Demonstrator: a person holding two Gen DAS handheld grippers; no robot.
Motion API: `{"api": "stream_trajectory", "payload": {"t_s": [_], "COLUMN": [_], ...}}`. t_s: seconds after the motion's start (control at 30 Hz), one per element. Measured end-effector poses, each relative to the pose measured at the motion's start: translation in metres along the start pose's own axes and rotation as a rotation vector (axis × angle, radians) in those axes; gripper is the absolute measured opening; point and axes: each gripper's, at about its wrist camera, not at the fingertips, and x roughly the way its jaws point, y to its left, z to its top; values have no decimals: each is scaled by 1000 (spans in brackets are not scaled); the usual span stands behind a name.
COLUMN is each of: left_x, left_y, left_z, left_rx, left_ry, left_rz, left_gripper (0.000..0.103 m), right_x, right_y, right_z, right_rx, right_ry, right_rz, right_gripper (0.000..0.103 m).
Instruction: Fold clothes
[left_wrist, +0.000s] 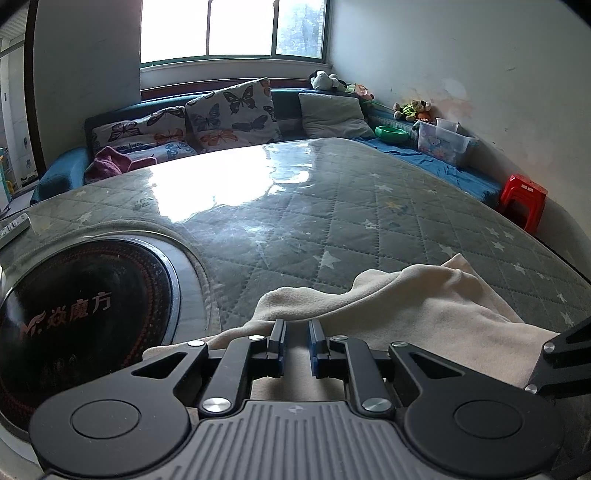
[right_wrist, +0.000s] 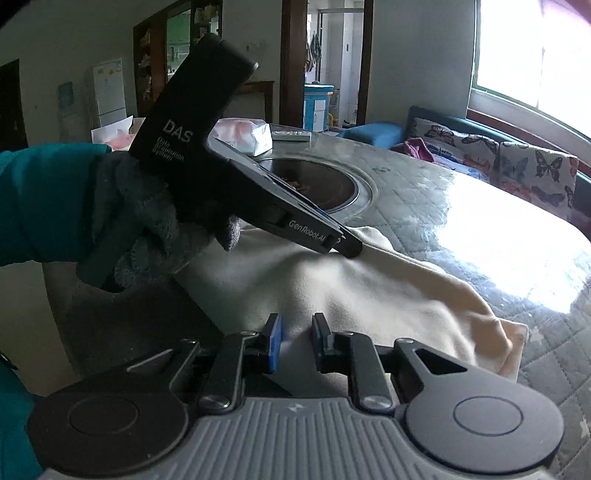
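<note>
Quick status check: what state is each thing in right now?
left gripper: shut on an edge of the cream cloth.
right gripper: jaws narrow, cloth in the gap; grip unclear.
cream cloth: rumpled, lying on the table.
cooktop: dark, no pot on it.

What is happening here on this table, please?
A person is folding a cream cloth on the quilted table, with one gripper in each hand. The left gripper and the right gripper both have their fingers nearly shut on the cloth. It lies bunched beside the round black cooktop.
</note>
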Motion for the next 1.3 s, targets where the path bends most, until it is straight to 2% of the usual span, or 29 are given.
{"api": "stream_trajectory", "payload": {"t_s": [0.63,0.8,0.9,0.97,1.1,1.3], "left_x": [-1,-2,-5,-9,-23,-53], "left_y": [0,-2,-2,-3,-6,-19], "left_z": [-2,-2,-2,-3,-4,-14], "left_rx": [-2,-2,0,1,9,42], "left_ry": [-6,-7,-10,-21,-47,-77], "left_rz": [4,6,5,5,-3,-45], "left_gripper": [15,15,20,27,27,27], "right_x": [-42,-45,-51,-52,-51,-50], "right_y": [-28,-35,-37,-46,-58,-74], "right_z": [-15,-27,-22,-24,-29,-13], "right_rx": [122,154,151,187,233,238], "right_ry": [-24,6,-7,1,32,-1], "right_rz": [-61,-78,-86,-95,-97,-101], "right_gripper": [17,17,17,17,17,17]}}
